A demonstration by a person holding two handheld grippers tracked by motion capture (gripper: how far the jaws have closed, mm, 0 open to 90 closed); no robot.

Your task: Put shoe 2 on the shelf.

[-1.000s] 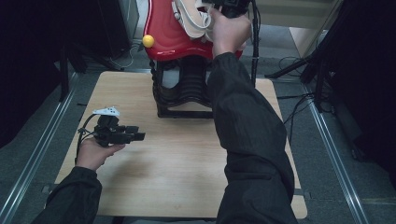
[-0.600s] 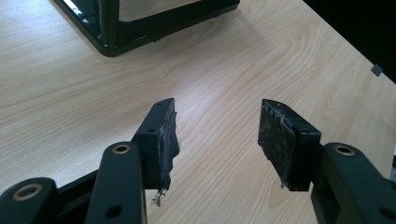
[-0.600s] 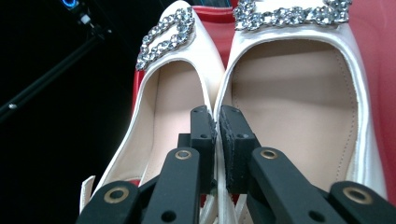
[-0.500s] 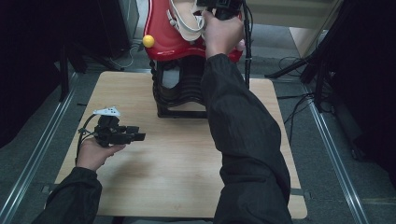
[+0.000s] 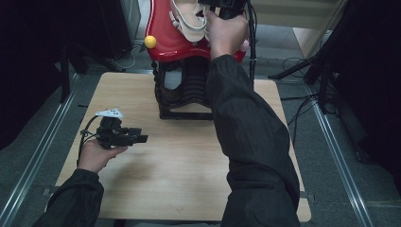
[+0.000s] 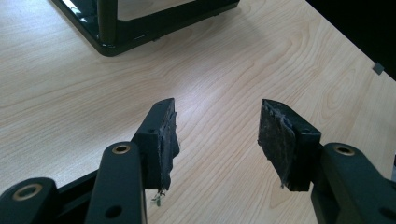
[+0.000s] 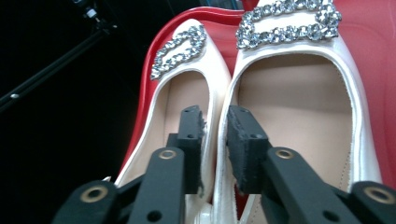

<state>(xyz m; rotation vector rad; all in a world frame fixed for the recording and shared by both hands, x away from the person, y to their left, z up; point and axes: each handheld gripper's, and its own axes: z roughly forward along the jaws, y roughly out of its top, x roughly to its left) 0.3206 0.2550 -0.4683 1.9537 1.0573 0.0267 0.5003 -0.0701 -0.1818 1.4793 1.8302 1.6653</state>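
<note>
Your right hand-held gripper point(image 7: 215, 135) looks down on two cream shoes side by side on a red tray point(image 7: 149, 70). One jaw sits inside the left shoe point(image 7: 184, 98), the other inside the right shoe point(image 7: 299, 98), so the two adjoining side walls run up between the pads. The jaws have just been opening, and a narrow gap shows between the pads; whether they still press on the shoe walls you cannot tell. Each shoe carries a glittering buckle on its toe, a detail lost from above.

The high view gives you the setting instead: the tray rests on a black stand point(image 5: 182, 92) at the far edge of the worktop point(image 5: 189, 161), a yellow ball point(image 5: 150, 41) sits at the tray's left rim, and your right hand point(image 5: 227, 33) and sleeve cover part of the shoes and stand.

Your left hand-held gripper point(image 5: 137, 138) hangs well apart, over the worktop's left side, jaws wide and empty. Its own view shows bare wood and the stand's base corner point(image 6: 112, 39) ahead.
</note>
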